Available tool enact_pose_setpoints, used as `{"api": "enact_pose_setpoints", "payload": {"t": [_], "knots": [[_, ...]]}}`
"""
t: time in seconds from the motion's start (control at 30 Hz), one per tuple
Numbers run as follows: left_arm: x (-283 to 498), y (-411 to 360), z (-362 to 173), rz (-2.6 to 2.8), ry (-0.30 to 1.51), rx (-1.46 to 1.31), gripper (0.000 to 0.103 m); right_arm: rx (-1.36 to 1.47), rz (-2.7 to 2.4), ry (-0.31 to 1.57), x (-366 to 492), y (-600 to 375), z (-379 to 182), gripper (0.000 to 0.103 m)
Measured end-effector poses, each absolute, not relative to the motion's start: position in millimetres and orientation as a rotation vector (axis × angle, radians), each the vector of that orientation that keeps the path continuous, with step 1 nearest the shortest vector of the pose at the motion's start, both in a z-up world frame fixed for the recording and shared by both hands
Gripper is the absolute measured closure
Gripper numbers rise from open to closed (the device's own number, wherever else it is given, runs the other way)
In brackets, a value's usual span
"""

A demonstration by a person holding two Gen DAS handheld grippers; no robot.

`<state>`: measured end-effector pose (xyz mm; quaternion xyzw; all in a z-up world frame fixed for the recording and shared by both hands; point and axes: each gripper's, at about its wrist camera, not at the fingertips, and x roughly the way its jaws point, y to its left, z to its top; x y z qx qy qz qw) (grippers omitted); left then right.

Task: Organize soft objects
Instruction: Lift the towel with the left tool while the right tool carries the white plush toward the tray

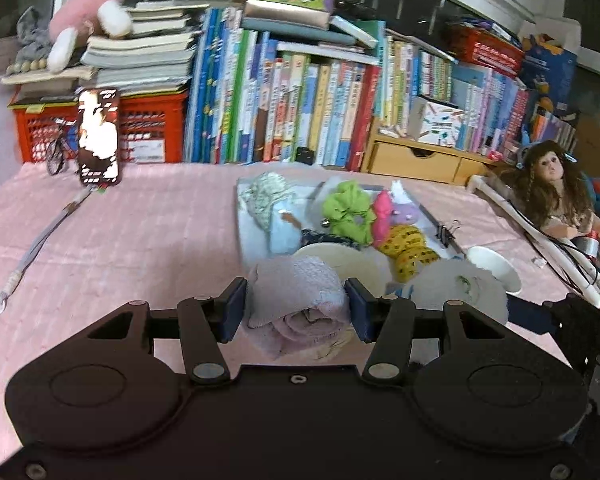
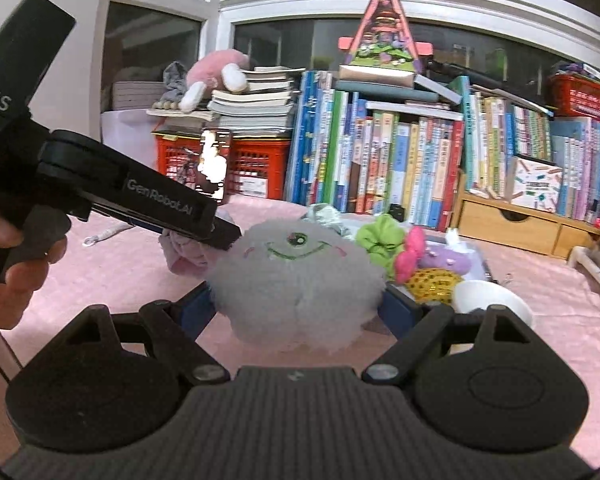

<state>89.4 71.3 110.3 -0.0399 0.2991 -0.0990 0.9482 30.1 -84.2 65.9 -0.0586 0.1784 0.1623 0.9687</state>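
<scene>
My left gripper point(image 1: 296, 312) is shut on a rolled pale pink cloth point(image 1: 296, 300), held above the pink table cover. My right gripper point(image 2: 296, 308) is shut on a fluffy grey one-eyed plush ball point(image 2: 296, 284); the ball also shows in the left wrist view point(image 1: 460, 290). The left gripper with its pink cloth point(image 2: 184, 256) shows at the left of the right wrist view. Behind lies a clear tray point(image 1: 244, 220) holding a green scrunchie point(image 1: 348, 212), a pink and purple plush point(image 1: 396, 212), a yellow patterned soft piece point(image 1: 408, 250), a pale blue cloth point(image 1: 284, 232) and a patterned cloth point(image 1: 266, 196).
A white bowl point(image 1: 496, 268) stands right of the tray, with a black binder clip point(image 1: 448, 232) near it. A doll point(image 1: 552, 188) and white tube sit at the right. Books, a red crate point(image 1: 148, 128), a phone point(image 1: 99, 136) and a lanyard point(image 1: 32, 252) are at the back and left.
</scene>
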Motion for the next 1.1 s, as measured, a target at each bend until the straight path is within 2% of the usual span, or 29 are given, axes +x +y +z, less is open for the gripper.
{"api": "enact_pose_setpoints", "payload": {"t": [1.1], "knots": [[135.7, 21.0, 134.0, -0.231, 0.584, -0.015, 0.053, -0.104, 0.171, 0.349, 80.1, -142.5, 87.5, 0.016]]}}
